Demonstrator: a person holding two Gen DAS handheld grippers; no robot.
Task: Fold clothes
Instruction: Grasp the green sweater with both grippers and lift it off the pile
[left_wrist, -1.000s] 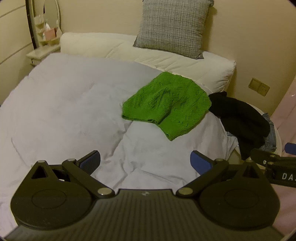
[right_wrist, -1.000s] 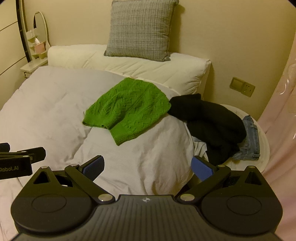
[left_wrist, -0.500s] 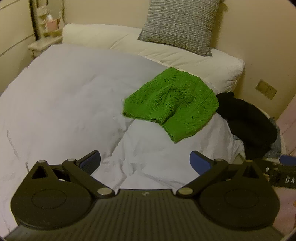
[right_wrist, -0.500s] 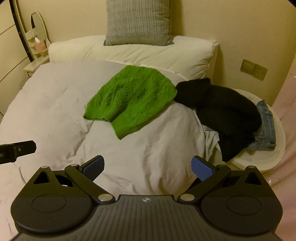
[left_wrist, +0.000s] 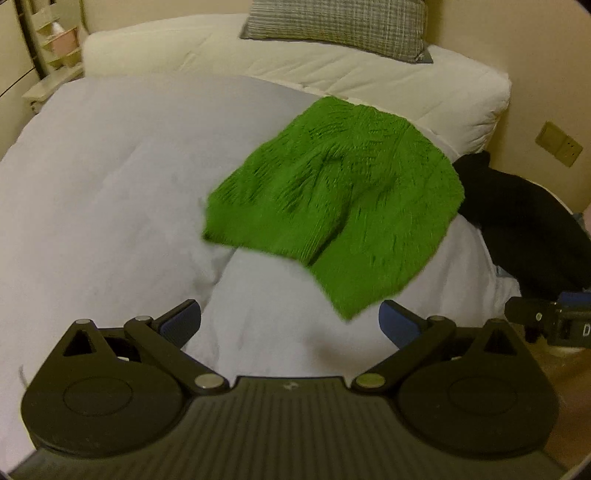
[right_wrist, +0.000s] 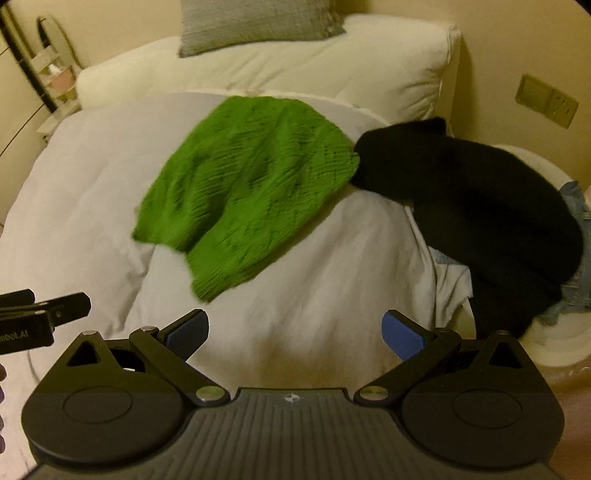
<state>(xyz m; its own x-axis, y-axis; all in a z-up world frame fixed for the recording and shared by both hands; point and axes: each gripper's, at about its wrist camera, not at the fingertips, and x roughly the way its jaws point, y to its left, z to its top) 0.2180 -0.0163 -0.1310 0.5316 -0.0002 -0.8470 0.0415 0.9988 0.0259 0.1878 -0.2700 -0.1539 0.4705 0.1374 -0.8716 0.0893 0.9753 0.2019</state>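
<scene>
A green knit sweater lies crumpled on the white duvet, just ahead of both grippers; it also shows in the right wrist view. A black garment lies heaped to its right over the bed's edge, also seen in the left wrist view. My left gripper is open and empty, above the duvet just short of the sweater's near corner. My right gripper is open and empty, above the duvet in front of the sweater.
A white pillow with a grey cushion on it lies at the bed's head. Blue jeans lie on a round white stand at the right. A shelf stands at the far left. The wall has a socket.
Both grippers have moved forward and lower toward the green sweater, which now looks larger and closer. Both stay open. The clothes have not moved.
</scene>
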